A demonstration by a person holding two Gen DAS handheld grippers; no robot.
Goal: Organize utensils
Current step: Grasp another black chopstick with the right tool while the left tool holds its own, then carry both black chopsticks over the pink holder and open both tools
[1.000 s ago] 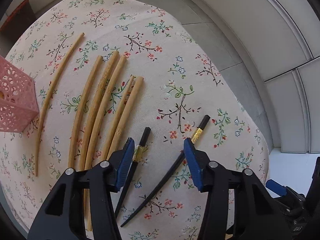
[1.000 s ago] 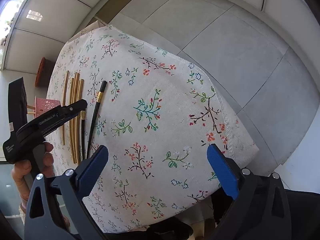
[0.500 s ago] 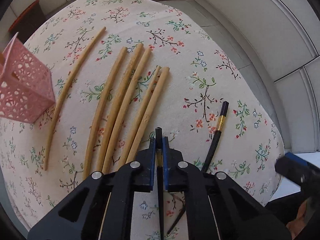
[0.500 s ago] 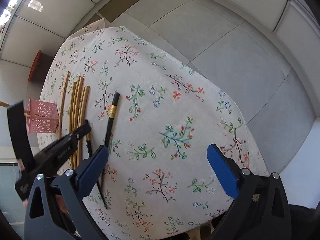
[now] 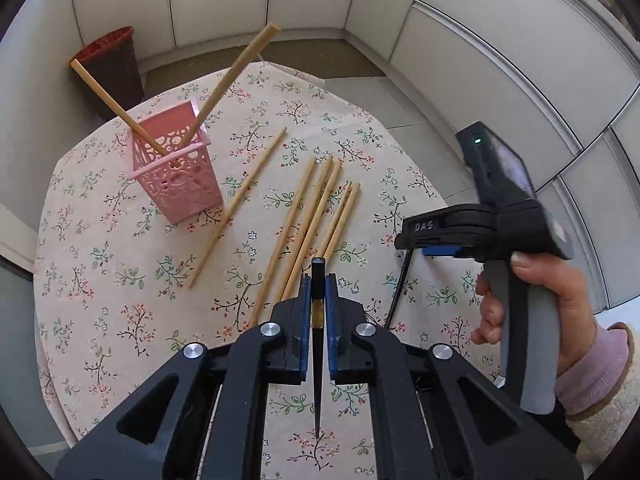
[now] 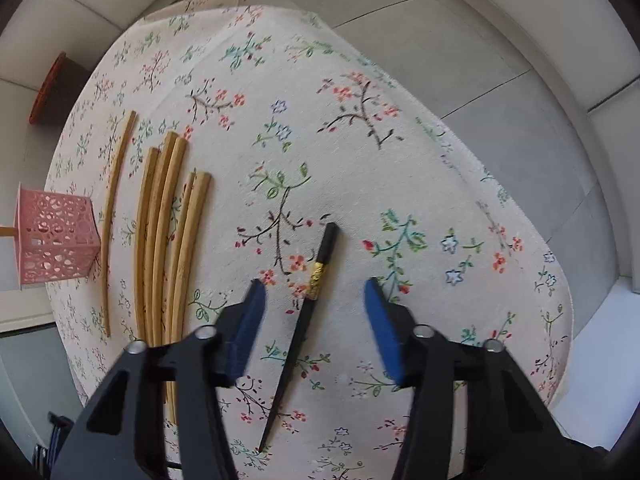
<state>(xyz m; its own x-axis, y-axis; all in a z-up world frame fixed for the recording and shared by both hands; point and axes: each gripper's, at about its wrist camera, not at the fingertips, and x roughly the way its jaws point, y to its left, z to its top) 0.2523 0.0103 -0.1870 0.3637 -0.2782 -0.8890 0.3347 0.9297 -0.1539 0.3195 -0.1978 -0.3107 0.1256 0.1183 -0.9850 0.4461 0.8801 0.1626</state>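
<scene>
The left gripper (image 5: 318, 300) has its jaws clamped on one black chopstick (image 5: 317, 280), lifted off the surface, presumably bound for the holder. The right gripper (image 6: 314, 320) points down with jaws closing around the second black chopstick (image 6: 316, 276) (pads apparently not yet touching), which lies flat on the floral cloth (image 6: 360, 140). Beyond, six bamboo chopsticks (image 5: 308, 216) await sorting; farthest, the pink holder (image 5: 176, 176) already carries two.

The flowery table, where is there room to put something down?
The tablecloth is bare beyond the black chopstick, out to the table's far and right edges. Another bare strip lies in front of the pink holder, toward the near-left edge. It is crowded between the holder and the bunched bamboo chopsticks.
</scene>
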